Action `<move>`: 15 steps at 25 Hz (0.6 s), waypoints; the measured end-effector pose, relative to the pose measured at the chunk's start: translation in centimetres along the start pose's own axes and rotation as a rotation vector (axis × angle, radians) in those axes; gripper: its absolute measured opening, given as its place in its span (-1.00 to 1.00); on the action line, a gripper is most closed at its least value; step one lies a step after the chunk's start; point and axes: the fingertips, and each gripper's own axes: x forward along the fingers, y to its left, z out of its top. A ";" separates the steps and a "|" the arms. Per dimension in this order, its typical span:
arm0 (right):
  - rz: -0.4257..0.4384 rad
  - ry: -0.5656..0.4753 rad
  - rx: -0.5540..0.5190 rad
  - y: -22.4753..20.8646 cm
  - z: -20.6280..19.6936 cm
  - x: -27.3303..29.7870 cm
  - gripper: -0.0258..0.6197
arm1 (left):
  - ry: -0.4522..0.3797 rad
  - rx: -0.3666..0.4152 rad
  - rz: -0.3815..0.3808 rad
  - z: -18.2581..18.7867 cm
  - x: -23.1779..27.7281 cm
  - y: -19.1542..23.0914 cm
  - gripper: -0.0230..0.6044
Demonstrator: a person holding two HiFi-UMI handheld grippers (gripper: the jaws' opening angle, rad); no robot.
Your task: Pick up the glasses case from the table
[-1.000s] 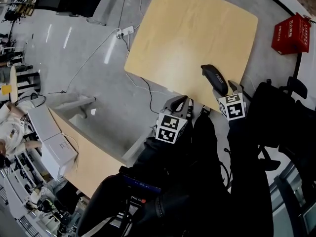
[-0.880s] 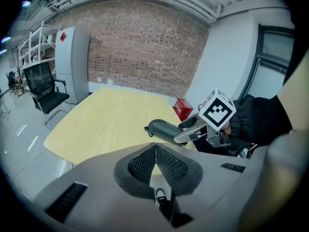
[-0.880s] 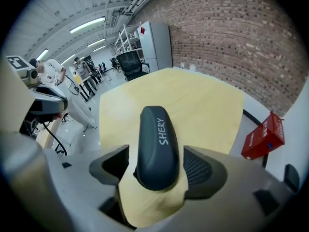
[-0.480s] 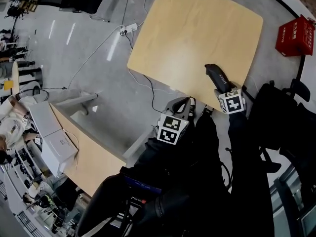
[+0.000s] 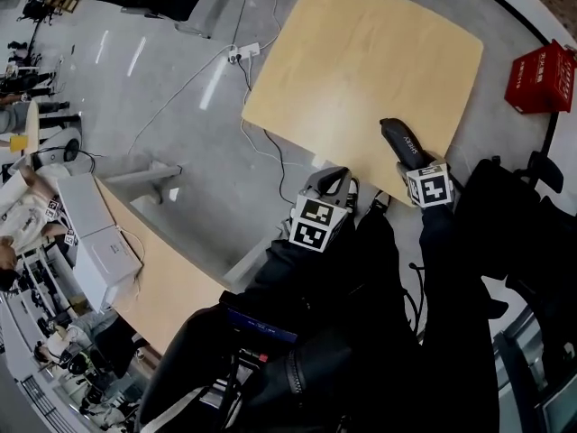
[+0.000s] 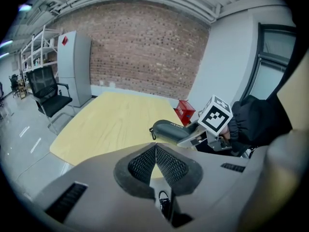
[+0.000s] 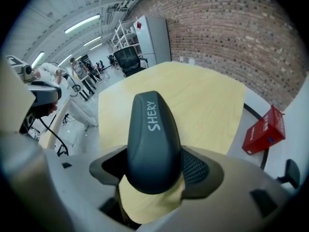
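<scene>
The dark grey glasses case [image 5: 401, 140] lies on the pale wood table [image 5: 361, 61] near its front right edge. In the right gripper view the case [image 7: 152, 139] fills the space between my jaws, its near end between the pads, still resting on the wood. My right gripper [image 5: 410, 158] straddles it, open, and neither pad visibly presses on it. In the left gripper view the case [image 6: 166, 128] and the right gripper [image 6: 193, 135] show ahead. My left gripper [image 5: 332, 180] hangs off the table's near edge, shut on nothing, pads [image 6: 145, 163] touching.
A red box [image 5: 541, 78] stands on the floor right of the table. A power strip with cables [image 5: 245, 54] lies on the floor to the left. A second wood table [image 5: 153, 287] and a white box [image 5: 95, 237] are at the lower left.
My right gripper has moved forward from behind the case's near end until its jaws lie on either side of it. The left gripper stayed where it was.
</scene>
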 end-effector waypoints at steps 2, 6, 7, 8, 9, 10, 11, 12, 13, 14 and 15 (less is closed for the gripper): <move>0.001 -0.020 0.009 -0.2 0.5 -0.6 0.13 | -0.015 0.008 0.001 0.9 0.0 -0.1 -0.93; 0.009 -0.047 0.042 0.2 1.5 -2.2 0.12 | -0.033 0.017 -0.002 2.5 -0.5 -0.3 -0.93; 0.009 -0.050 0.044 0.3 1.6 -2.5 0.12 | -0.036 0.019 -0.002 2.8 -0.6 -0.4 -0.93; 0.009 -0.054 0.046 0.4 1.7 -2.8 0.11 | -0.039 0.021 -0.002 3.0 -0.7 -0.5 -0.93; 0.011 -0.061 0.049 0.5 1.7 -3.1 0.11 | -0.041 0.023 -0.002 3.1 -0.8 -0.5 -0.93; 0.013 -0.070 0.055 0.6 1.9 -3.3 0.11 | -0.043 0.025 -0.001 3.3 -0.8 -0.6 -0.93; 0.014 -0.082 0.060 0.6 2.1 -3.7 0.11 | -0.045 0.028 -0.001 3.5 -0.7 -0.6 -0.93; 0.013 -0.097 0.064 0.6 2.4 -4.1 0.11 | -0.048 0.031 -0.001 3.8 -0.7 -0.6 -0.93; 0.011 -0.114 0.067 0.6 2.9 -4.6 0.11 | -0.051 0.034 -0.001 4.1 -0.7 -0.6 -0.93; 0.008 -0.132 0.069 0.7 3.3 -5.1 0.11 | -0.055 0.036 -0.002 4.4 -0.7 -0.6 -0.93; 0.005 -0.152 0.072 0.8 3.8 -5.8 0.11 | -0.060 0.037 -0.001 4.7 -0.9 -0.6 -0.93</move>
